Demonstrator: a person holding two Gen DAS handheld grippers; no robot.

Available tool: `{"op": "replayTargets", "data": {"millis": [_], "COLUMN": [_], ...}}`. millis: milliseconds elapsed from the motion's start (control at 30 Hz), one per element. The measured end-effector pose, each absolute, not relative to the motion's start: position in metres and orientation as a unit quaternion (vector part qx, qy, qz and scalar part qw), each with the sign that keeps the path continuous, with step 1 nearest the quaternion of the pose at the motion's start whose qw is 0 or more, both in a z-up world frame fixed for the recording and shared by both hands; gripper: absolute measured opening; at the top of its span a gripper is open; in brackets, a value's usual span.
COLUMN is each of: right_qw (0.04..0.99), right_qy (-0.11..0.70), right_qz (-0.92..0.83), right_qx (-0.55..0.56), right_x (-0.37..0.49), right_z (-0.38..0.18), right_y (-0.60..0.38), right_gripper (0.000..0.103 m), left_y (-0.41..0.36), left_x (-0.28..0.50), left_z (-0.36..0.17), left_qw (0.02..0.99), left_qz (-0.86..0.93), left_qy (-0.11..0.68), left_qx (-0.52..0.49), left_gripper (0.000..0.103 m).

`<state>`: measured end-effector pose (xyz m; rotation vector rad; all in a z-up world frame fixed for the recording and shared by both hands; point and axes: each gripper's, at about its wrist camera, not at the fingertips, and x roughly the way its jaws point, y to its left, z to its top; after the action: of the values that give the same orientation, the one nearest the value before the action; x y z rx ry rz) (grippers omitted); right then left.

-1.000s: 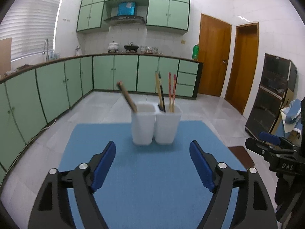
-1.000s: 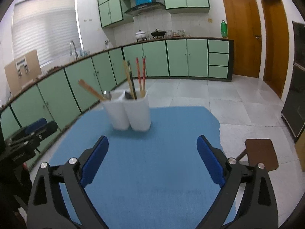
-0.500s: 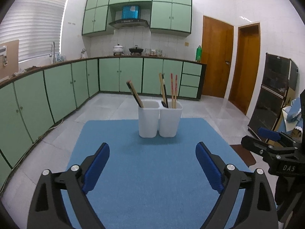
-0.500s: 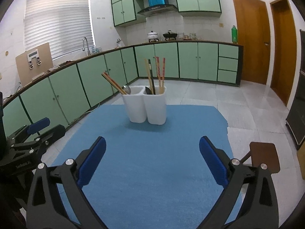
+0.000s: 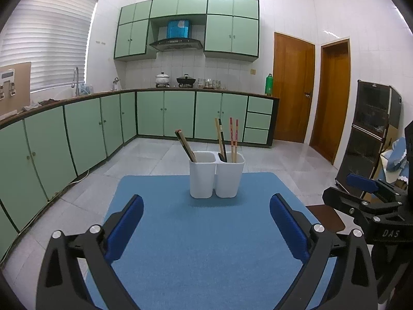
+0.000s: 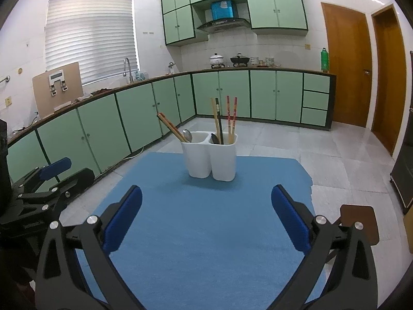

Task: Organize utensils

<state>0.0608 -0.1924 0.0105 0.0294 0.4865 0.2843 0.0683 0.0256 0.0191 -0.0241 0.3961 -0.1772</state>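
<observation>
Farther now: utensil holder beyond hand-held gripper.

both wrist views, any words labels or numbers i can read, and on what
"DAS": white letters on the black body of the right gripper, seen in the left wrist view.
Left gripper body in the right wrist view: a line of white print, too blurred to read.
Blue hood cover: white mark, unreadable.
Nothing else legible.

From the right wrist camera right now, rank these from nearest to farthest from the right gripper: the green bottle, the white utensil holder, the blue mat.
1. blue mat: directly beneath the open right gripper.
2. white utensil holder: ahead, near the mat's far edge.
3. green bottle: far right, on the back counter.
</observation>
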Motion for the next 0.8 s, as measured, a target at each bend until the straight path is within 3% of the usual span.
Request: {"op": "replayTargets", "data": {"millis": [800], "right_qw": [0.962], "right_qy": [0.233], "right_qz": [0.144], "right_qx": [0.012], "right_x": [0.052], "right_z": [0.016], "right_y": [-0.185], "right_gripper": [0.097], "left_y": [0.029], "left_x": [0.054], "left_z": [0.024], "left_qw": [0.98], "left_qz": [-0.082], "left_qy": [0.183], "left_qx": [-0.016], "left_gripper": [0.097]}}
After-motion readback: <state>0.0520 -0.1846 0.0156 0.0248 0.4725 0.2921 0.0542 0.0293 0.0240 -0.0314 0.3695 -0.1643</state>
